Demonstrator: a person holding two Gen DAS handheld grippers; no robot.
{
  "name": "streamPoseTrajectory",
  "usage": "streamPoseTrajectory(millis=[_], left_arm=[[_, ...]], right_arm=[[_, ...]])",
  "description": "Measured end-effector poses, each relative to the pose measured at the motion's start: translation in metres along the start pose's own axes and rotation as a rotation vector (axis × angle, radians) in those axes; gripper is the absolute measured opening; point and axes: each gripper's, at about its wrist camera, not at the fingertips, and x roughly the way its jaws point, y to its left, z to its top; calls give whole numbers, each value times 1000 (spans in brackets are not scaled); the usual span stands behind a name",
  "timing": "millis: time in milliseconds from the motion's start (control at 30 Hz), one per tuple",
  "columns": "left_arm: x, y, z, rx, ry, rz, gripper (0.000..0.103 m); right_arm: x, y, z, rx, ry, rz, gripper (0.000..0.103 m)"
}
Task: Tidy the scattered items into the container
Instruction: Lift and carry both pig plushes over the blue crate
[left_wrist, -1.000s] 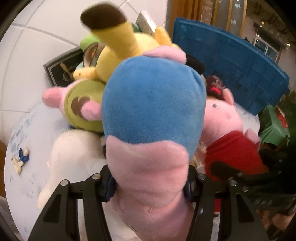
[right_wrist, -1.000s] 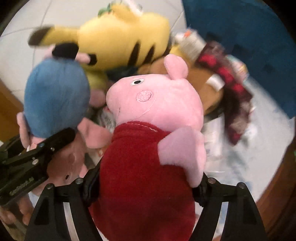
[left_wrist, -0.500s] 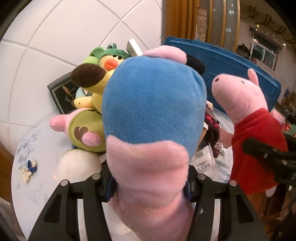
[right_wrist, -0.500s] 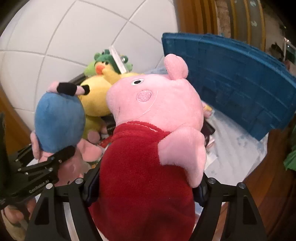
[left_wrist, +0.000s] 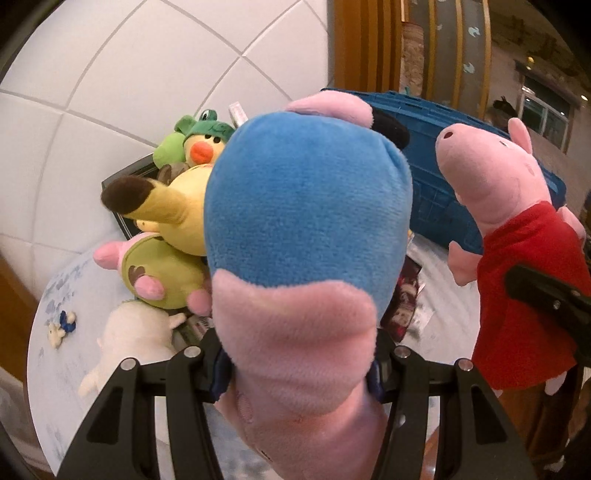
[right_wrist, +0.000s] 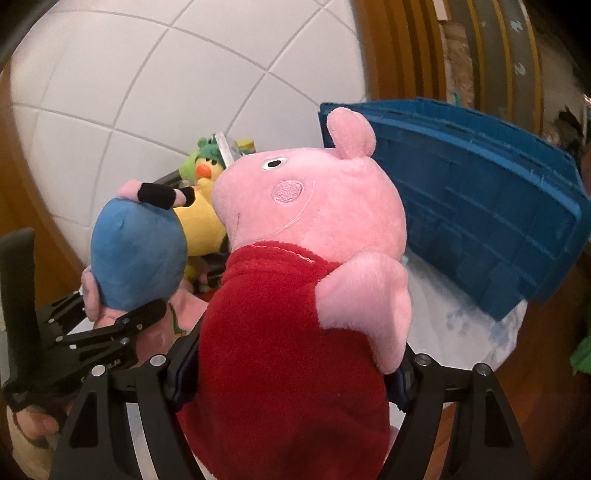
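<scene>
Two held plush pigs (left_wrist: 306, 236) (right_wrist: 295, 295) (close up) hide much of the crate (right_wrist: 480, 206).

Round pale tabletop with a heap of toys and a blue crate

The white table (left_wrist: 59, 373), faintly mottled blue, stretches ahead of the left fingers. Left of them lie a cream plush (left_wrist: 129, 339) and, nearer the rim, a tiny white-and-blue figure (left_wrist: 61, 326). Beyond the cream plush, a green-bellied plush (left_wrist: 159, 273), a yellow plush (left_wrist: 173, 206) and a green-hooded duck (left_wrist: 203, 146) are piled together. Right of the fingers are papers (left_wrist: 424, 310). Ahead and right of the right fingers, the blue crate (right_wrist: 480, 206) rests on the table.
</scene>
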Motion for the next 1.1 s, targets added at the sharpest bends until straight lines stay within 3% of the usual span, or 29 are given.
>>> streamPoseTrajectory(millis=[200, 467, 833, 1100], left_arm=[[1, -54, 15, -43, -7, 28, 56], [14, -96, 53, -30, -32, 54, 56], [20, -160, 158, 9, -180, -6, 56], [43, -249, 234, 16, -247, -28, 56]], right_arm=[[-23, -50, 16, -88, -30, 19, 78], [-38, -104, 50, -92, -105, 36, 78], [-73, -174, 118, -31, -278, 23, 78], [-104, -273, 168, 2, -380, 1, 79]])
